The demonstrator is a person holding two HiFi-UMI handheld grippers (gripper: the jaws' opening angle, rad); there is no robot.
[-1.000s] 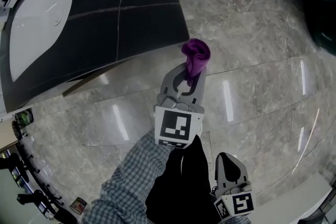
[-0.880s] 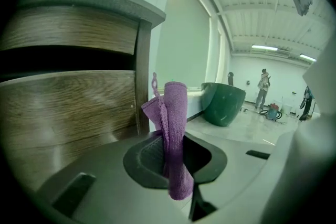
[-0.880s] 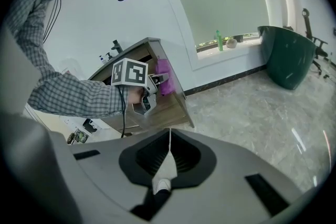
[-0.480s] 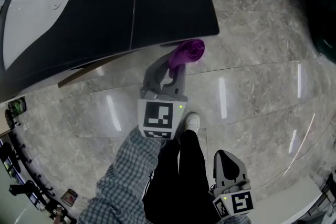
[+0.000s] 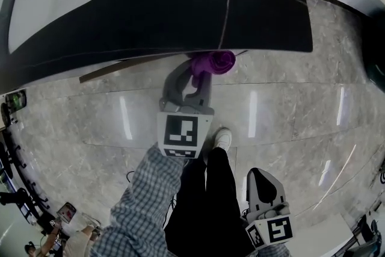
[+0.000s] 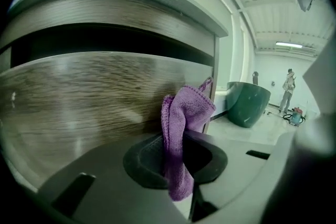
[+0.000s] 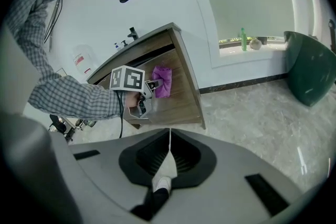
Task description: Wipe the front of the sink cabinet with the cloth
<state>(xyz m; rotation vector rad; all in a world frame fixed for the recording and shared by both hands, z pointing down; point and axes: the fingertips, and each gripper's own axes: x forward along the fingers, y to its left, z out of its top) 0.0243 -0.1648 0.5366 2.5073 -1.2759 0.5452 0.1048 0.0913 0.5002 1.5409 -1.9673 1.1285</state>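
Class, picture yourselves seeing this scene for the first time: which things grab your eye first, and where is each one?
The bright purple cloth stands out most, pinched in the left claw at the wood-grain front of the sink cabinet, near its corner. The right claw hangs shut and empty beside the person's leg, above the glossy marble floor.

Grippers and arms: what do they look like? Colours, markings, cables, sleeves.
Both the left gripper and right gripper are grey plastic with tapered fingers and black ribbed inner pads. Each carries a white cube with black square markers. A black cable runs from the left one. The sleeve is a grey-and-white check.
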